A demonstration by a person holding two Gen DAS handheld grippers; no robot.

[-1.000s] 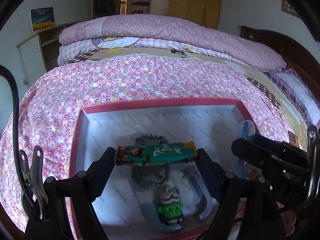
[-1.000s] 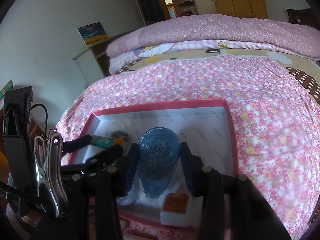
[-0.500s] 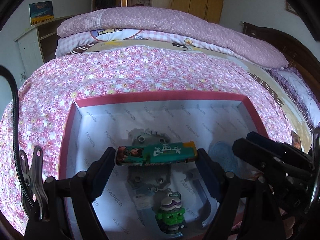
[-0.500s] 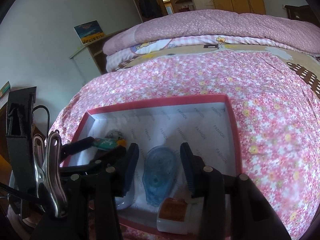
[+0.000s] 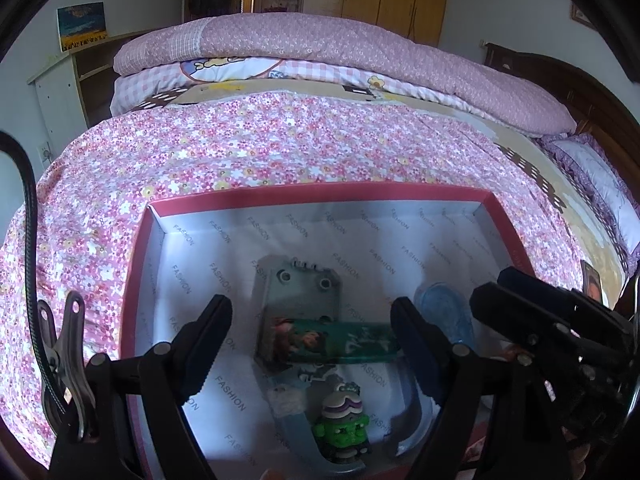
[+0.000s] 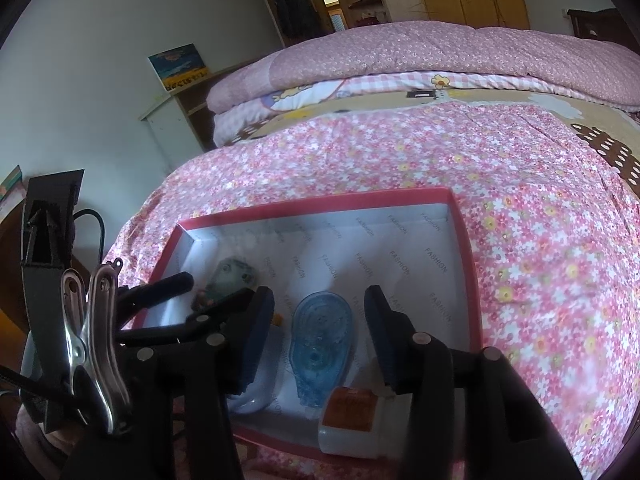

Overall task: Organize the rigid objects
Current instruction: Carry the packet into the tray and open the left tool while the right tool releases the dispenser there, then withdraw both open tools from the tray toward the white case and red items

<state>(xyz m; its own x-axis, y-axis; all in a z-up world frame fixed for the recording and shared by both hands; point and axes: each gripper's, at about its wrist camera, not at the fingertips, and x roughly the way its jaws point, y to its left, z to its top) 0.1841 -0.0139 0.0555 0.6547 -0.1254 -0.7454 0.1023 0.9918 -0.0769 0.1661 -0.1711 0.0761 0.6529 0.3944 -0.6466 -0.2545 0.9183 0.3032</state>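
A red-rimmed box (image 5: 304,196) with white lining lies on the flowered bedspread; it also shows in the right wrist view (image 6: 320,202). My left gripper (image 5: 312,344) is open above it. A green cartoon-printed tube (image 5: 332,344) lies on a grey toy plate (image 5: 304,288) between and below the jaws. A green figurine (image 5: 344,428) and a blue curved track (image 5: 412,420) lie nearer. My right gripper (image 6: 320,340) is open over a blue correction-tape dispenser (image 6: 320,348) lying on the box floor.
A white bottle with an orange label (image 6: 352,424) lies at the box's near edge. Folded pink quilts (image 5: 320,52) are stacked at the far side of the bed. A white shelf (image 5: 56,80) stands at the left. The right gripper's fingers (image 5: 540,316) reach into the left wrist view.
Both grippers opened. The left let go of the green tube, which now lies on the grey plate. The right let go of the blue dispenser, now on the box floor.
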